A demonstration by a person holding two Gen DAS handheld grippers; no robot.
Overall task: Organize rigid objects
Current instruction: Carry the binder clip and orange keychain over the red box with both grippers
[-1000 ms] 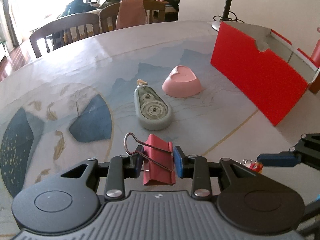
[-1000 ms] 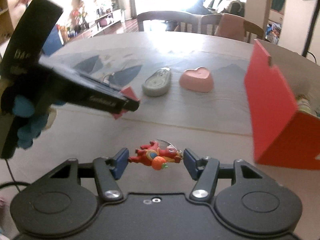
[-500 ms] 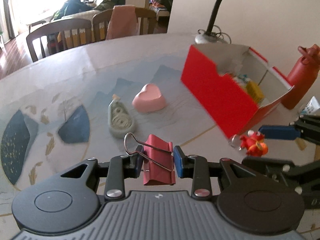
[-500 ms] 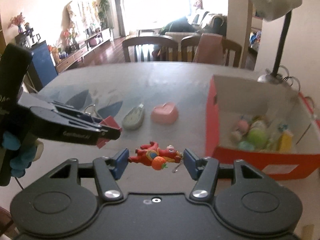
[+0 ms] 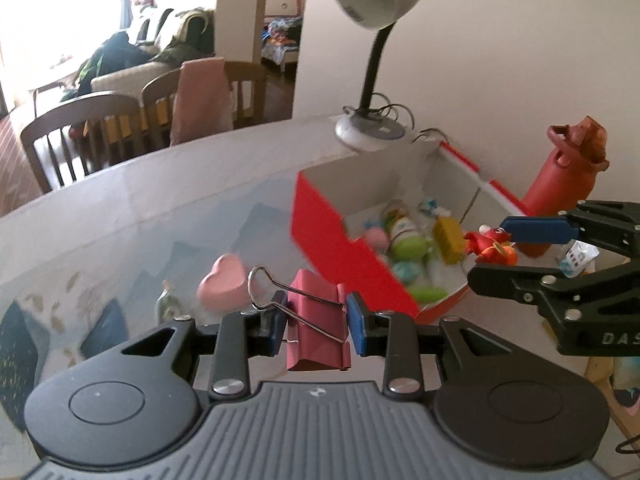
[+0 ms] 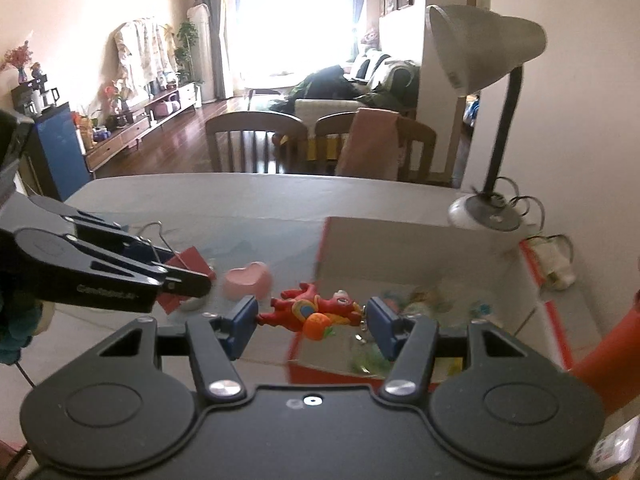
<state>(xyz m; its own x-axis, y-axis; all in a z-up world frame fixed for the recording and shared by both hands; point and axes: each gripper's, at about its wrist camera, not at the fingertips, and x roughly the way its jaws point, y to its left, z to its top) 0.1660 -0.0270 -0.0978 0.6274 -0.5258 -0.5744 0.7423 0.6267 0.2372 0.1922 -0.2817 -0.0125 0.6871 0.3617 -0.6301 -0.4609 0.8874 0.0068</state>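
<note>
My left gripper (image 5: 316, 330) is shut on a pink-red binder clip (image 5: 316, 326), held above the table left of the red box (image 5: 340, 252). My right gripper (image 6: 312, 320) is shut on a red toy keychain figure (image 6: 316, 311) and holds it above the box's near edge; the figure also shows in the left wrist view (image 5: 490, 246). The box is open and holds several small colourful items (image 5: 404, 240). A pink heart-shaped object (image 5: 224, 284) and a grey tape dispenser (image 5: 168, 304) lie on the table left of the box.
A desk lamp (image 5: 376, 16) stands behind the box, its base (image 6: 482, 214) on the table. A red bottle (image 5: 564, 176) stands right of the box. Wooden chairs (image 6: 256, 144) line the table's far edge.
Both grippers have risen and moved toward the red box with their objects. The right gripper now holds the keychain over the box's near edge.
</note>
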